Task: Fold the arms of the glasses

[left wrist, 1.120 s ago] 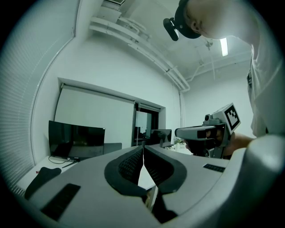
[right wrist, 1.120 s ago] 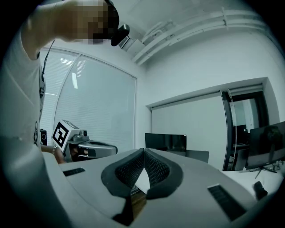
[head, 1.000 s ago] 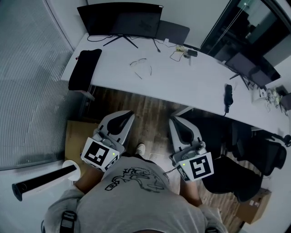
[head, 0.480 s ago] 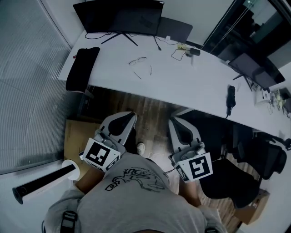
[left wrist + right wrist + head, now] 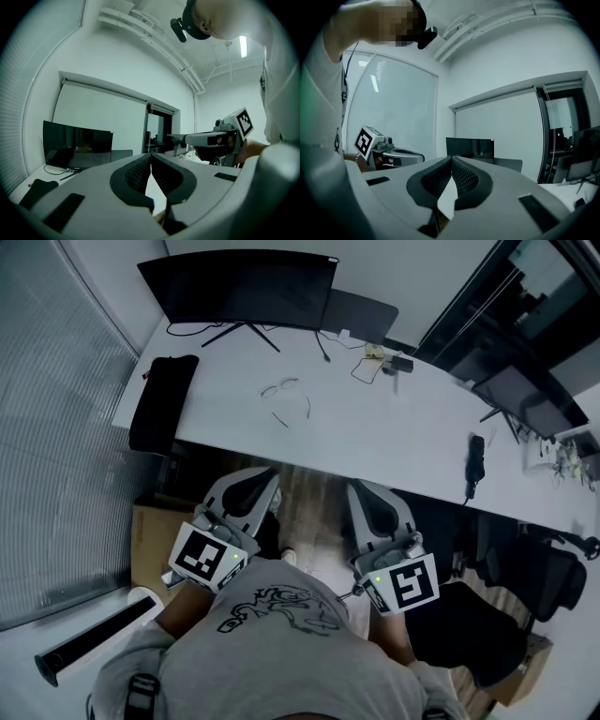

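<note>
- Stretching across the room as a long, smooth white counter (image 5: 394, 427), carrying everything at working height.
- Standing at the counter's far edge as a dark, flat monitor (image 5: 239, 292) on thin splayed legs, leaving the middle free for handling.
- Lying at the left end as a matte black rectangular pad (image 5: 161, 401), soft-looking.
- Hanging short of the counter, close to the body: left tongs (image 5: 262, 479) and right tongs (image 5: 361, 491), hard grey shells with ribbed dark pads, both pressed together and pinching nothing, probably not yet reaching.
- Resting on the counter in front of the monitor, well apart from both tongs: thin wire-framed glasses (image 5: 284, 388), arms splaying open, not yet folded.
</note>
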### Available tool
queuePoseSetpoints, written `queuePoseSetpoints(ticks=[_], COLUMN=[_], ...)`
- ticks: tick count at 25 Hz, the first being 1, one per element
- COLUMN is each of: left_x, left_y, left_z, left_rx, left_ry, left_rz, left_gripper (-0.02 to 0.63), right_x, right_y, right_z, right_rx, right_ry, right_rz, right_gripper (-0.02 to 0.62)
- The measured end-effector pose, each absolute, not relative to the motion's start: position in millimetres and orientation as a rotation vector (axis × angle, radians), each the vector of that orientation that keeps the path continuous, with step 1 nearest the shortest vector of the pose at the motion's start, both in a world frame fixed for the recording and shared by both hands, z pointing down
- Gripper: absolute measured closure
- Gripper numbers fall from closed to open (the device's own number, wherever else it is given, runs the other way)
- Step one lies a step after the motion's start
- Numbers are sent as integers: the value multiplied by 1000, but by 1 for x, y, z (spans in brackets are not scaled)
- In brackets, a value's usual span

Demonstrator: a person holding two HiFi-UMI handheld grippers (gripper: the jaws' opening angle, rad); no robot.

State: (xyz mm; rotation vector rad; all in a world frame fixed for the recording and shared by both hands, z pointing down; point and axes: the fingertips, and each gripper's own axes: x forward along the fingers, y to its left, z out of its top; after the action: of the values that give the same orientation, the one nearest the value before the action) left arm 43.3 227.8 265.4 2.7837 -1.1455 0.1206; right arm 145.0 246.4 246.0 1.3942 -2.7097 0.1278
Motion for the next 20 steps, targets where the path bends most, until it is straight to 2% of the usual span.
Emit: queuePoseSetpoints(ticks=[20], left_x=[0], left_y=[32], left_z=[260], left_rx=[2799], left_ry=[-1105], left_rz=[149], left_gripper=[583], right_x=[99], right_y=[53], right_z=[239], right_rx=[1407], right_ry=[-2672], right_rz=[135], right_gripper=[586])
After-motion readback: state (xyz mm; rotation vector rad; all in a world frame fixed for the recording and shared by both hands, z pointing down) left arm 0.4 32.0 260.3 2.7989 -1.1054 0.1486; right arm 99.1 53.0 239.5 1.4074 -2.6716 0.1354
